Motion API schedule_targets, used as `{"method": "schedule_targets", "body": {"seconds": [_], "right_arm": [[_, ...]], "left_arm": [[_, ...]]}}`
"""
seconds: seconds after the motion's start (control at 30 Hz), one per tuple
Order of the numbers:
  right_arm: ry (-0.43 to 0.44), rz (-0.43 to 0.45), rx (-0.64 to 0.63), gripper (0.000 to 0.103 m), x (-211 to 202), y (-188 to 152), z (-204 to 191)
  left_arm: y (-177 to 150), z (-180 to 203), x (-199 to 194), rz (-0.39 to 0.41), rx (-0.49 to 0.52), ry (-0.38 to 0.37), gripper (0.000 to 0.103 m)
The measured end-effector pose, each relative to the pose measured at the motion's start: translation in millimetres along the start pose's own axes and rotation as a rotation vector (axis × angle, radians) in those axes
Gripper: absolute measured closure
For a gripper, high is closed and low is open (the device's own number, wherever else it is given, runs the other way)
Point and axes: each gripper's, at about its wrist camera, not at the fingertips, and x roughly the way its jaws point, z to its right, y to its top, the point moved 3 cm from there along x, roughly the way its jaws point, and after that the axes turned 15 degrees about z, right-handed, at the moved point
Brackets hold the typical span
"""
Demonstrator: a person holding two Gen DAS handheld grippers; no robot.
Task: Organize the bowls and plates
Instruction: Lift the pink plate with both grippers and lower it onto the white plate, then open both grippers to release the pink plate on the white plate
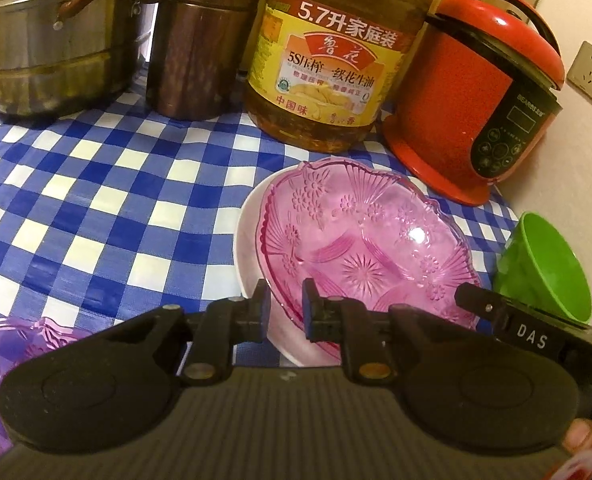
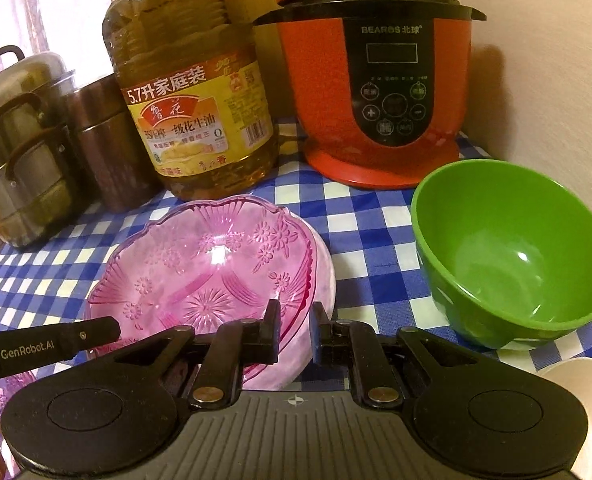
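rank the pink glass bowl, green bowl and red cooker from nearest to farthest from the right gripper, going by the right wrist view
1. pink glass bowl: its near rim lies between the fingers of the right gripper.
2. green bowl: off to the right, on the checked cloth.
3. red cooker: at the back, by the wall.

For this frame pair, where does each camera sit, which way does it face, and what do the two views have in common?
Left wrist: on the left gripper, angled down across the checked tablecloth; its jaws grip the pink glass bowl's near rim. The right gripper's tip and a fingertip show.
Right wrist: on the right gripper, angled down toward the pressure cooker, clamping the same bowl; the left gripper's tip shows.
Shared: pink bowl on a white plate, green bowl, oil bottle, cooker.
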Motion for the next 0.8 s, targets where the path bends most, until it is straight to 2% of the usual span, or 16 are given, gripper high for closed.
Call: {"method": "schedule_targets", "body": {"seconds": [0.07, 0.17, 0.2, 0.27, 0.47, 0.8], "right_arm": [[0.002, -0.004, -0.004, 0.088, 1, 0, -1], [0.016, 0.004, 0.006, 0.078, 0, 1, 0], [0.015, 0.014, 0.003, 0.064, -1, 2, -1], [0.008, 0.042, 0.004, 0.048, -5, 5, -1], [0.012, 0.066, 0.019, 0.047, -9, 10, 0], [0.017, 0.085, 0.047, 0.047, -33, 15, -3]], "left_arm": [[0, 1, -1, 0.004, 0.003, 0.003, 0.088], [0, 2, -2, 0.017, 0.017, 0.004, 0.084], [0, 2, -4, 0.026, 0.019, -0.003, 0.08], [0, 3, -6, 0.036, 0.015, -0.016, 0.075], [5, 1, -15, 0.07, 0.006, -0.008, 0.074], [6, 0, -42, 0.079, 0.001, 0.002, 0.069]]}}
